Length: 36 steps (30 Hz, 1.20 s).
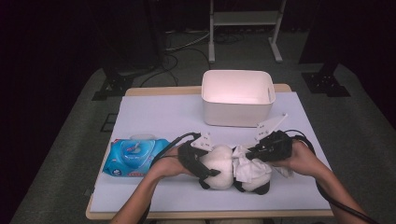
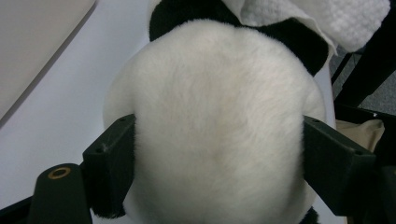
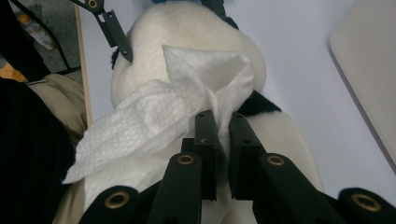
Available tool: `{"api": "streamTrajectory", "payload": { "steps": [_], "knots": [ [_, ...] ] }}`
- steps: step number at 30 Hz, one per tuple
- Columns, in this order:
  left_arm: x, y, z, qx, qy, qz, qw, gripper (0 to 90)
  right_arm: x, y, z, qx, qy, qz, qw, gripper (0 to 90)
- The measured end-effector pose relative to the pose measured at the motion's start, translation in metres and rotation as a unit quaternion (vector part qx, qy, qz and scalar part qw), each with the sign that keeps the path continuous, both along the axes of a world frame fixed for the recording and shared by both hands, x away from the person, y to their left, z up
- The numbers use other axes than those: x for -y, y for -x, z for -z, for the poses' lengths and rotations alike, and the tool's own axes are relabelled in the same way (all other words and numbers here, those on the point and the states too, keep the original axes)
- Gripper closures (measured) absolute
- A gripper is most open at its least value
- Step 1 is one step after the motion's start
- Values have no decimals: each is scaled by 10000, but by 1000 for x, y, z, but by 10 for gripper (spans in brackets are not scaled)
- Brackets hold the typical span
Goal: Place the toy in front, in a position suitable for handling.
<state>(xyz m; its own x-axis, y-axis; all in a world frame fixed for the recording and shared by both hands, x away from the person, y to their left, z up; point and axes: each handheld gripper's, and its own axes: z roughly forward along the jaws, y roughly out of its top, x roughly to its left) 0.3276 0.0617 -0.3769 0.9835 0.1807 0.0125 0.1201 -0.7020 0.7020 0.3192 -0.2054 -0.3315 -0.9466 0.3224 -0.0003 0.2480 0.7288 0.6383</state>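
Observation:
A black-and-white panda plush (image 1: 224, 163) lies on the white mat near the table's front edge. My left gripper (image 1: 201, 164) is shut on its white body (image 2: 215, 116), with one jaw pressed into the fur on each side. My right gripper (image 1: 253, 154) comes in from the right, shut on a crumpled white wet wipe (image 1: 245, 167). In the right gripper view the two jaws stand close together with the wipe (image 3: 154, 116) pinched between them, draped over the plush (image 3: 187, 32). The wipe also shows at the top of the left gripper view (image 2: 327, 18).
A blue pack of wet wipes (image 1: 133, 156) lies to the left of the plush. An open white bin (image 1: 238, 95) stands behind it at the back of the mat (image 1: 159, 116). The table's front edge runs just below both forearms.

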Motion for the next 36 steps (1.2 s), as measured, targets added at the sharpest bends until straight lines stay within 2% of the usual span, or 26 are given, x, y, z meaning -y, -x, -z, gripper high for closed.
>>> {"api": "streamTrajectory", "payload": {
  "steps": [13, 24, 36],
  "knots": [
    [-2, 0, 1, -83, 4, -8, 10000, 180, 31, 16, -2, 94, -155, 247, 9995, 829],
    [-3, 0, 1, -127, 24, -20, 9999, 173, 52, 27, 6, 8, -360, 469, 9982, 828],
    [-3, -1, 1, -144, 35, -17, 9999, 162, 66, 35, 16, -100, -446, 591, 9972, 825]
  ]
}}
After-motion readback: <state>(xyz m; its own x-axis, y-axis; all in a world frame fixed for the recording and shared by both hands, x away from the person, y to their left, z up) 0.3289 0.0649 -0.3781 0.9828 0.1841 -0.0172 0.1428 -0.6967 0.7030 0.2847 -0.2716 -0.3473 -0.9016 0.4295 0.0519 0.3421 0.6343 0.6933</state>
